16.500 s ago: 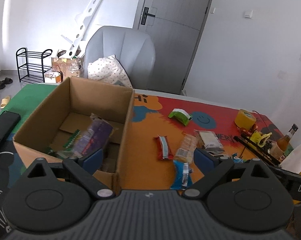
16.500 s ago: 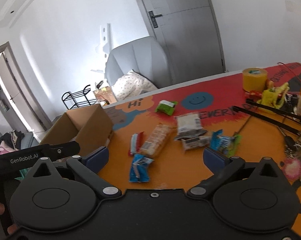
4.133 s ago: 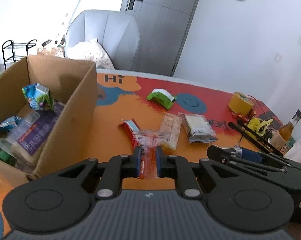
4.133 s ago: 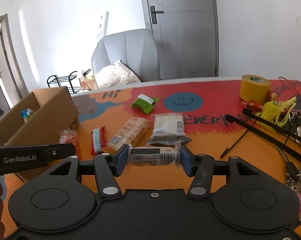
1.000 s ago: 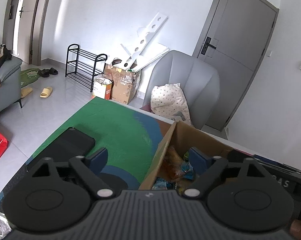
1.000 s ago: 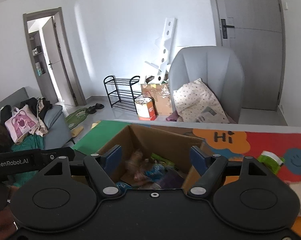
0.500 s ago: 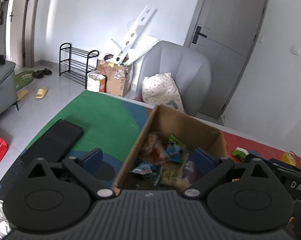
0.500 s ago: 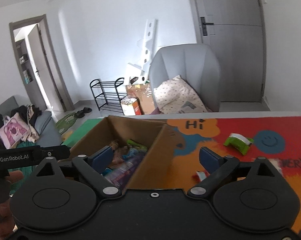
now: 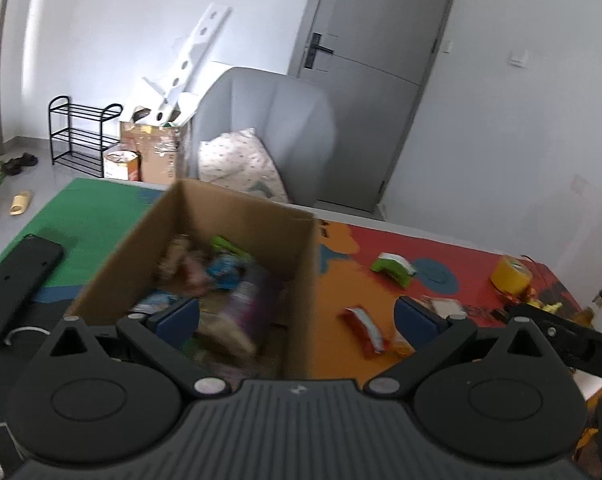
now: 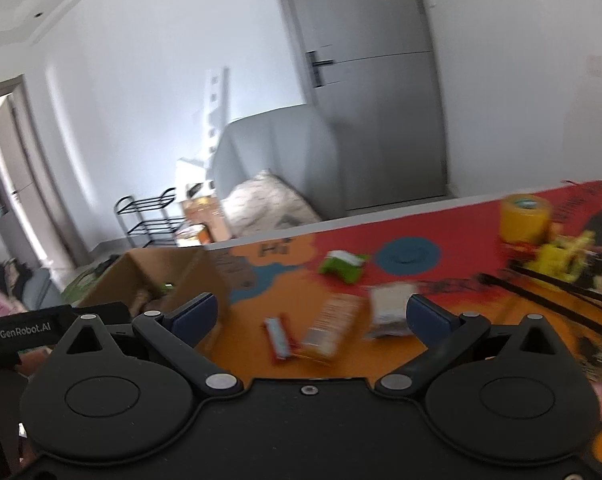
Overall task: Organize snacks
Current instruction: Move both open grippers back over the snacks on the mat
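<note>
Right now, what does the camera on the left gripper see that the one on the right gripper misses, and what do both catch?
Only the left wrist view shows the snacks piled inside the cardboard box, and a black phone on the green mat.

Only the right wrist view shows the biscuit pack and the white packet clearly, plus the yellow toy.

Both show the box, the green packet, the red bar, the yellow tape roll, and the grey chair. Each gripper stands open, empty.
</note>
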### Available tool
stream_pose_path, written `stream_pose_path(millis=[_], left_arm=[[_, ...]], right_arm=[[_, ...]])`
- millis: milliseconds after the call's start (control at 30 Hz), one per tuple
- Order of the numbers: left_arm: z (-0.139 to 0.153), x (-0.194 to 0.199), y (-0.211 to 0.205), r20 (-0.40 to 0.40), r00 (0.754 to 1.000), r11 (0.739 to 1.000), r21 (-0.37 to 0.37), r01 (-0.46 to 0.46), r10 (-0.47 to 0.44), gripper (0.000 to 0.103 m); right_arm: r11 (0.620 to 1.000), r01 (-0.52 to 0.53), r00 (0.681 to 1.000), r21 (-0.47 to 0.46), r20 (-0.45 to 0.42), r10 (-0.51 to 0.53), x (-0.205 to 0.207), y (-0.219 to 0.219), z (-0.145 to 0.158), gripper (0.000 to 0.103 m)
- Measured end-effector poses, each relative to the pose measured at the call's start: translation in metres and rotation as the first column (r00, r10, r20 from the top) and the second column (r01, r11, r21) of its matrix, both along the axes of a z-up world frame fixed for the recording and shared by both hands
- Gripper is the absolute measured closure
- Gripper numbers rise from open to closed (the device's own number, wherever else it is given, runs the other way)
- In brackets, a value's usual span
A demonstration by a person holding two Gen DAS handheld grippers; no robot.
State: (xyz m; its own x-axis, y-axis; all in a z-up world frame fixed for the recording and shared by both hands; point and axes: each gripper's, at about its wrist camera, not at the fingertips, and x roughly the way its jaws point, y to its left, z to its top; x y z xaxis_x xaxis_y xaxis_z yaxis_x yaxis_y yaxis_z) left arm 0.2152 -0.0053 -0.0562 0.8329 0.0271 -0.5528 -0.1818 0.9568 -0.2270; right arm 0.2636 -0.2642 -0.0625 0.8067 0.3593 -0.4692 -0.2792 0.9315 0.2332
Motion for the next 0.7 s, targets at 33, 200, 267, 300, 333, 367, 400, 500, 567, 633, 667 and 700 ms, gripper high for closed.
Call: stream_pose_path(millis=[33, 200, 267, 300, 333, 367, 400, 500, 567, 633, 667, 700], left_arm=[[0.0, 0.001, -0.004, 0.002, 1.0, 1.0, 0.001, 0.007, -0.007, 0.0], [-0.001, 0.0, -0.026, 0.005, 0.998, 0.998, 0.008, 0.056, -0.056, 0.0], [-0.004, 0.0, -0.036, 0.0, 0.997, 0.997, 0.02, 0.074, -0.074, 0.0], [-0.005, 0.0, -0.041, -0.005, 0.996, 0.996, 0.024, 0.084, -0.084, 0.0], [-0.006, 0.001, -0.045, -0.009, 0.995, 0.995, 0.023, 0.095, -0.095, 0.0], [-0.007, 0.001, -0.049, -0.012, 0.994, 0.994, 0.018, 0.11, -0.11, 0.0], [-0.008, 0.001, -0.054, -0.014, 0.992, 0.992, 0.014, 0.126, -0.126, 0.0], [-0.01, -0.001, -0.067, -0.02, 0.989, 0.989, 0.03, 0.144, -0.143, 0.0], [-0.013, -0.002, -0.074, -0.02, 0.989, 0.989, 0.033, 0.146, -0.146, 0.0], [-0.015, 0.0, -0.08, -0.024, 0.989, 0.989, 0.034, 0.147, -0.147, 0.0], [-0.017, 0.001, -0.082, -0.025, 0.988, 0.988, 0.032, 0.154, -0.153, 0.0], [-0.018, 0.002, -0.084, -0.025, 0.987, 0.987, 0.033, 0.158, -0.158, 0.0]], right_arm=[[1.0, 0.016, 1.0, -0.002, 0.002, -0.016, -0.003, -0.006, -0.001, 0.0], [0.998, 0.07, 0.998, -0.005, 0.0, -0.07, -0.017, -0.033, -0.008, 0.0], [0.996, 0.089, 0.996, -0.001, -0.001, -0.089, -0.023, -0.044, -0.011, 0.0], [0.995, 0.096, 0.995, 0.002, -0.003, -0.096, -0.025, -0.048, -0.012, 0.0], [0.995, 0.102, 0.995, 0.007, -0.004, -0.102, -0.027, -0.053, -0.013, 0.0], [0.994, 0.104, 0.995, 0.012, -0.004, -0.104, -0.029, -0.058, -0.015, 0.0], [0.994, 0.105, 0.995, 0.015, -0.005, -0.105, -0.031, -0.062, -0.017, 0.0], [0.994, 0.105, 0.994, 0.017, -0.012, -0.104, -0.033, -0.072, -0.024, 0.0], [0.994, 0.105, 0.994, 0.021, -0.02, -0.105, -0.033, -0.078, -0.03, 0.0], [0.994, 0.11, 0.994, 0.029, -0.028, -0.109, -0.031, -0.084, -0.035, 0.0], [0.993, 0.11, 0.994, 0.034, -0.033, -0.109, -0.03, -0.085, -0.037, 0.0], [0.993, 0.108, 0.994, 0.037, -0.036, -0.107, -0.028, -0.087, -0.039, 0.0]])
